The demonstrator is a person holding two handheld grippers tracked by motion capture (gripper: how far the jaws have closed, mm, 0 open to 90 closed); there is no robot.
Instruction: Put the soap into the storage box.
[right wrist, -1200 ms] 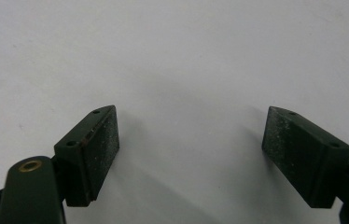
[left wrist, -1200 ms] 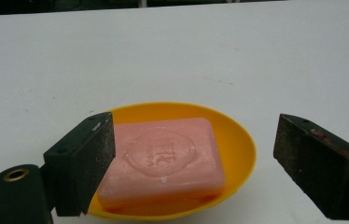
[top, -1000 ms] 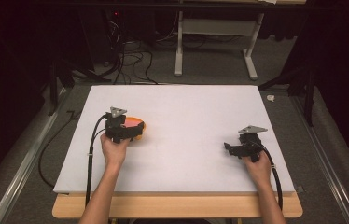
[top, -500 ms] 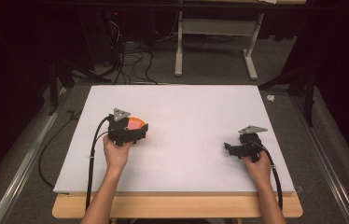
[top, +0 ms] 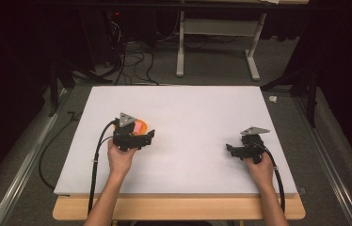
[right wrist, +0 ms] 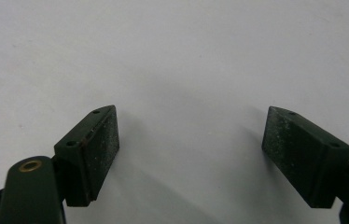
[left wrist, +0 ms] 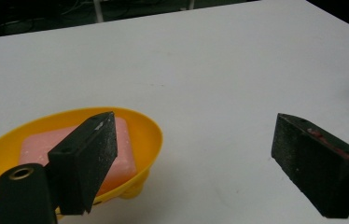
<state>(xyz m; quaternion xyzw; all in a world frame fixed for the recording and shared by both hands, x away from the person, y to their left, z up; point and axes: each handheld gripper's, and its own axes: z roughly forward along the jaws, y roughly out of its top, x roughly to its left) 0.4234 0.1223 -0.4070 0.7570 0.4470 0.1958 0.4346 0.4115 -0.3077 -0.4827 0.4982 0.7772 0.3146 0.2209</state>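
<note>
The left gripper (top: 147, 137) has drifted toward the right of the table over the last second, while the shallow yellow plastic dish (left wrist: 151, 133) holding a pink rectangular bar of soap (left wrist: 123, 149) has stayed where it was on the white table (top: 197, 113). Its jaws stand wide apart with nothing between them. In the left gripper view the dish sits low on the left, behind the left-hand jaw and partly covered by it; the gap between the jaws now looks out on bare white surface. From above, the dish (top: 141, 126) peeks out just beyond the gripper body, under its grey three-cornered plate.

That shift probably means the dish has been set down and let go, or else the approach is off line: to take hold of the rim, the left gripper would have to swing back toward its own left.

The right gripper (top: 230, 149) has kept its place well apart, jaws spread and empty, resting low over the bare table (right wrist: 186, 56).
</note>
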